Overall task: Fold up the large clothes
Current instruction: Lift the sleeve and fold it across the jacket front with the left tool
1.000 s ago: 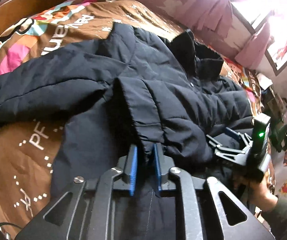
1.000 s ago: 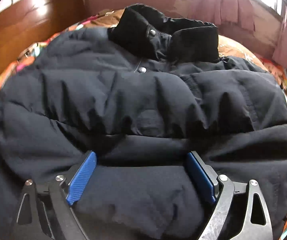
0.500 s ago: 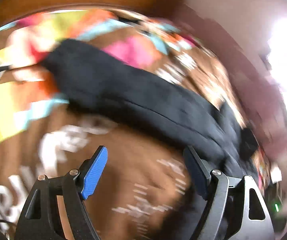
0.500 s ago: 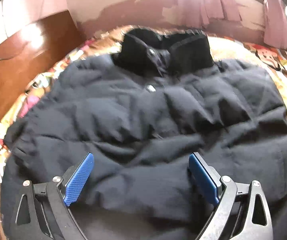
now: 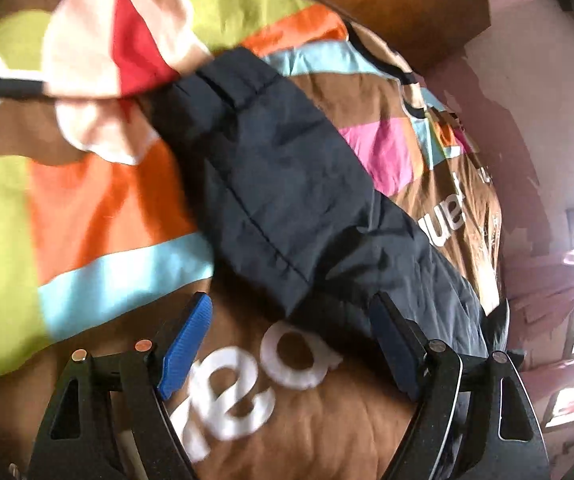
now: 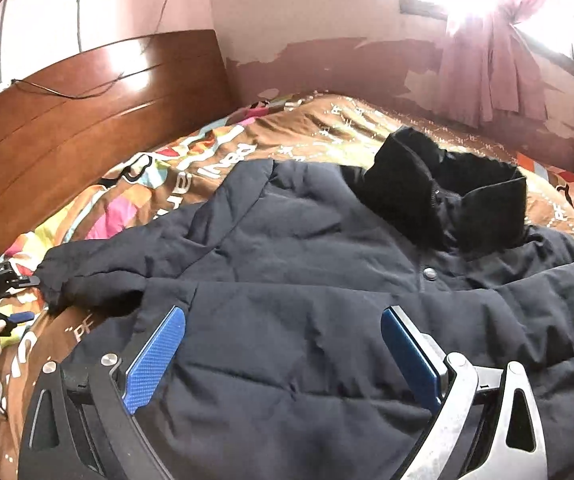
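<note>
A large dark navy padded jacket lies spread on the bed, collar standing up at the far side. Its left sleeve stretches out over the bedspread, cuff at the far end. My left gripper is open and empty, hovering just short of the sleeve's near edge; it also shows at the far left of the right wrist view. My right gripper is open and empty, held above the jacket's front panel.
The bed has a brown bedspread with colourful patches and white lettering. A wooden headboard runs along the left. A pink wall and pink curtains under a bright window stand behind the bed.
My left gripper let go of the jacket's fold, opened and swung left to the outstretched sleeve. My right gripper drew back and rose, so more of the jacket and bed shows.
</note>
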Motion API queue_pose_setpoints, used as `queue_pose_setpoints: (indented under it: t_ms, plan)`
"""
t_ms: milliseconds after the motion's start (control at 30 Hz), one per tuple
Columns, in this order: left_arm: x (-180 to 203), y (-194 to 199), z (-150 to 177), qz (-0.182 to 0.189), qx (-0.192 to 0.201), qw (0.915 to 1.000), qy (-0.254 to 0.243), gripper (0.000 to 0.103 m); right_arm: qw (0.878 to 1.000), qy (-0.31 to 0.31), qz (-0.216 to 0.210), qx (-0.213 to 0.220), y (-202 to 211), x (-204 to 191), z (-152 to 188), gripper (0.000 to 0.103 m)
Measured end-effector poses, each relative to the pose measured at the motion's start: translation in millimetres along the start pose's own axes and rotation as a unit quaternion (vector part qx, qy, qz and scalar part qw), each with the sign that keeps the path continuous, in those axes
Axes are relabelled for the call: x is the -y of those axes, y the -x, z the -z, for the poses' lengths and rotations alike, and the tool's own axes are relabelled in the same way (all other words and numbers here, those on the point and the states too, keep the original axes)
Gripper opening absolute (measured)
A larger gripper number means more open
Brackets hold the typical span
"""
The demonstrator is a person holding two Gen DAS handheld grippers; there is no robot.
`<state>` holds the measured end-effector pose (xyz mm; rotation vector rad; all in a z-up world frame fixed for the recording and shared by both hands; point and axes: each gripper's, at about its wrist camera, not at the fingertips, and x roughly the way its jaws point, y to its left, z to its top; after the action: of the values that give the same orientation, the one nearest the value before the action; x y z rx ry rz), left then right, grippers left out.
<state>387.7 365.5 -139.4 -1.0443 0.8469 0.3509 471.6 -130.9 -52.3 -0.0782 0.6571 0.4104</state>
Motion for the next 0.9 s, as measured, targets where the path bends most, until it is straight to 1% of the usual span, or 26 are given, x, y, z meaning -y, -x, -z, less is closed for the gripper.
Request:
queue_pose_setpoints:
  t_ms: [100,167,233,300,333,400,467,533,567,633,667,700,767,800,833,900]
  plan:
    - [-5,-16,-6,-0.019,-0.009,0.9993,0.030,0.075,1.000,-0.005,0.002,-0.018,-17,-2,8,0.099]
    - [-3,-17,-12,-0.035,0.002,0.9988,0.035,0.062,0.999,-0.001,0.000,-0.033,-28,-2,15,0.099]
    - [7,-17,-17,-0.065,0.015,0.9977,0.002,0.032,0.999,0.015,0.004,-0.047,-39,-1,26,0.102]
    - [19,-17,-20,-0.100,0.026,0.9939,-0.039,0.014,0.999,0.008,-0.004,-0.039,-42,4,33,0.103]
    - [22,-17,-20,-0.102,0.034,0.9929,-0.050,0.008,0.999,0.006,-0.007,-0.039,-42,5,34,0.103]
    - [32,-10,-18,-0.103,0.060,0.9898,-0.078,0.004,0.999,0.006,-0.008,-0.041,-44,5,36,0.103]
    - [44,0,-14,-0.109,0.094,0.9830,-0.114,0.003,0.999,0.008,-0.006,-0.040,-44,5,37,0.103]
    - [57,15,-7,-0.107,0.130,0.9737,-0.154,0.002,0.999,0.009,-0.004,-0.039,-43,4,38,0.103]
    - [65,18,-4,-0.106,0.142,0.9700,-0.166,0.002,0.999,0.008,-0.005,-0.039,-43,4,38,0.103]
    - [78,36,1,-0.089,0.169,0.9636,-0.187,0.002,0.999,0.009,-0.009,-0.046,-38,4,37,0.103]
    - [89,44,4,-0.079,0.183,0.9590,-0.202,0.002,0.999,0.015,-0.010,-0.048,-31,5,35,0.103]
    - [100,54,9,-0.071,0.197,0.9522,-0.223,0.002,0.999,0.021,-0.010,-0.044,-25,5,32,0.103]
    - [128,66,18,-0.069,0.228,0.9315,-0.275,0.002,0.998,0.047,-0.013,-0.026,-3,7,27,0.103]
    - [142,71,26,-0.068,0.242,0.9198,-0.302,0.002,0.998,0.061,-0.014,-0.017,9,9,24,0.103]
    - [158,79,36,-0.060,0.256,0.9058,-0.333,0.002,0.997,0.071,-0.009,-0.011,20,12,22,0.103]
    - [182,89,52,-0.037,0.269,0.8892,-0.368,0.002,0.997,0.077,0.009,0.002,39,22,19,0.103]
